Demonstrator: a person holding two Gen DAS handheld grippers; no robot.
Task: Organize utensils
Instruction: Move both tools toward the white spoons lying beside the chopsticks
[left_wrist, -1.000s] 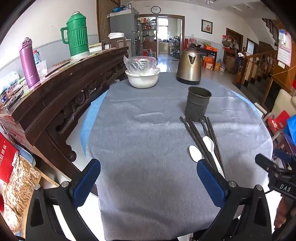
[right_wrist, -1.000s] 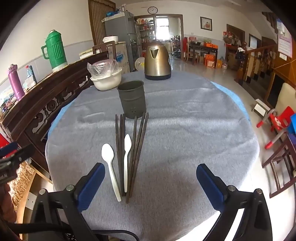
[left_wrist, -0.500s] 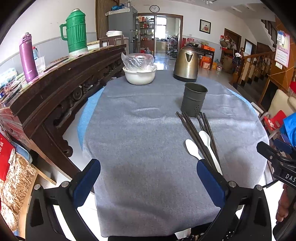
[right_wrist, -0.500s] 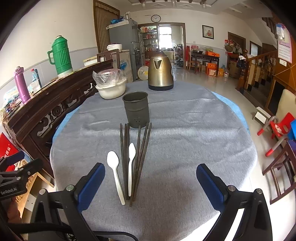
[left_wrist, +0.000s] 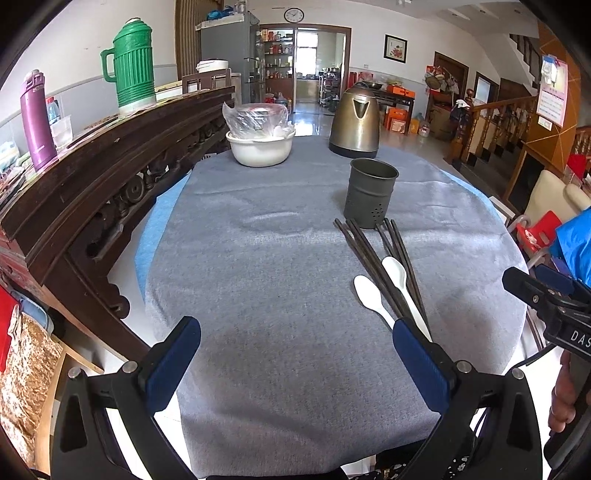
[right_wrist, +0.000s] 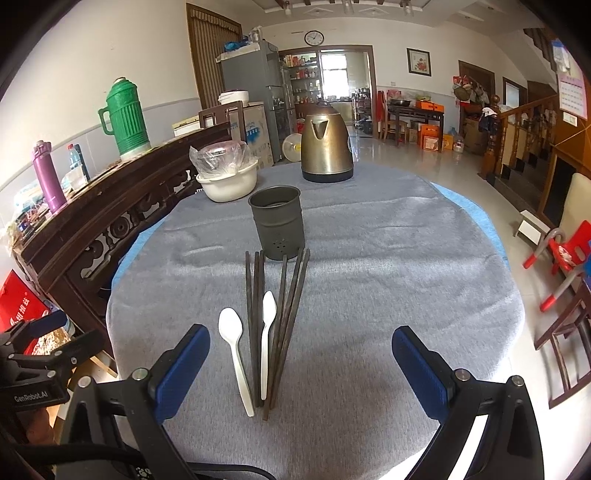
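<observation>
A dark metal utensil cup (right_wrist: 277, 226) (left_wrist: 371, 192) stands upright on the grey tablecloth. In front of it lie several dark chopsticks (right_wrist: 286, 317) (left_wrist: 373, 266) and two white plastic spoons (right_wrist: 232, 350) (left_wrist: 371, 299), side by side. My right gripper (right_wrist: 301, 360) is open above the near table edge, with the utensils' near ends between its blue pads and nothing held. My left gripper (left_wrist: 295, 350) hangs open to the left of the utensils, its right pad hiding their near ends. The right gripper's body (left_wrist: 546, 299) shows at the left wrist view's right edge.
A brass kettle (right_wrist: 325, 147) and a white bowl (right_wrist: 229, 181) covered in plastic stand at the table's far side. A dark carved wooden sideboard (left_wrist: 92, 177) with a green thermos (left_wrist: 133, 66) and purple bottle (left_wrist: 35, 118) runs along the left. Chairs (right_wrist: 565, 254) stand at the right.
Both grippers have pulled back and risen a little, so the table looks farther away. The utensils and cup have not moved.
</observation>
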